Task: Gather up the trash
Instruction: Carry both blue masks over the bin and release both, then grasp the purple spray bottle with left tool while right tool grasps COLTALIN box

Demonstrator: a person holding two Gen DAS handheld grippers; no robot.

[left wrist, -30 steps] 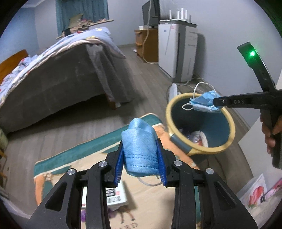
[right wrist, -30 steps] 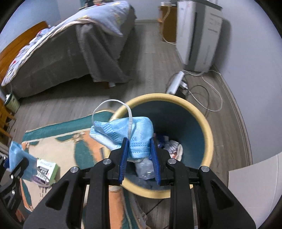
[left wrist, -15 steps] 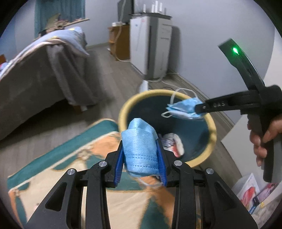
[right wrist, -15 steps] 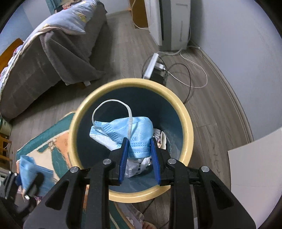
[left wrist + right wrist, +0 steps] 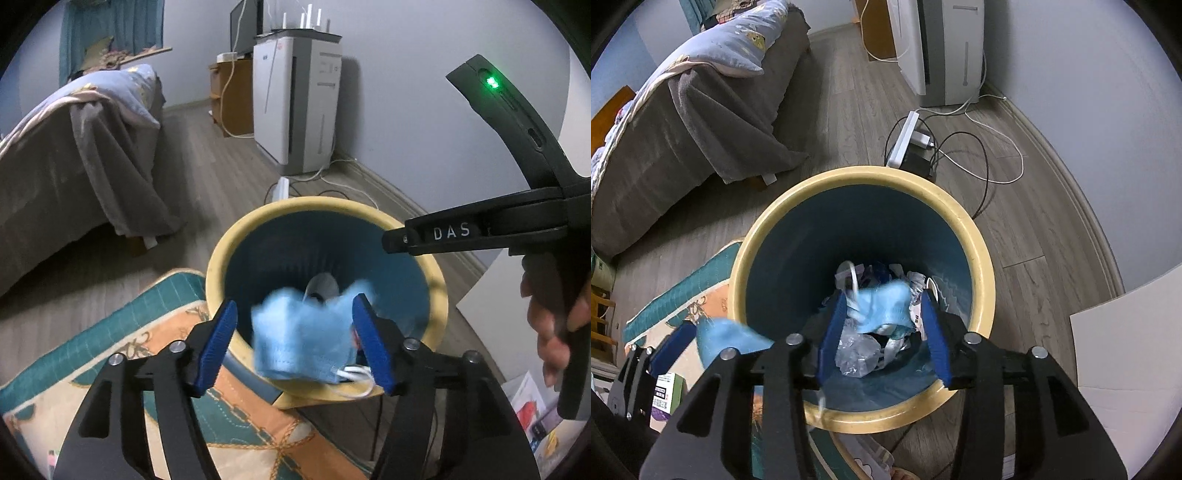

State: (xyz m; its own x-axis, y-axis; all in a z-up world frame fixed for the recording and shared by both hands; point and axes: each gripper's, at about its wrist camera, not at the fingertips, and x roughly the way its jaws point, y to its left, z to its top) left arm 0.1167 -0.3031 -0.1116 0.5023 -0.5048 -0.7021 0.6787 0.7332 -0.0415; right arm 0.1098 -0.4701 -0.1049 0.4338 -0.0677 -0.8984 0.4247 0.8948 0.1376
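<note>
Release step. My left gripper (image 5: 295,343) has jaws opening wide; its blue face mask (image 5: 303,343) hangs loose between them at lower centre, over the near rim of the yellow-rimmed waste bin (image 5: 221,258). My right gripper (image 5: 882,332) is also opening, its mask (image 5: 882,306) blurred and dropping inside the bin (image 5: 979,258). To do this well I judge the left should sit further over the bin mouth, or its mask may catch the rim. Count: two masks, one bin, two grippers.
</note>
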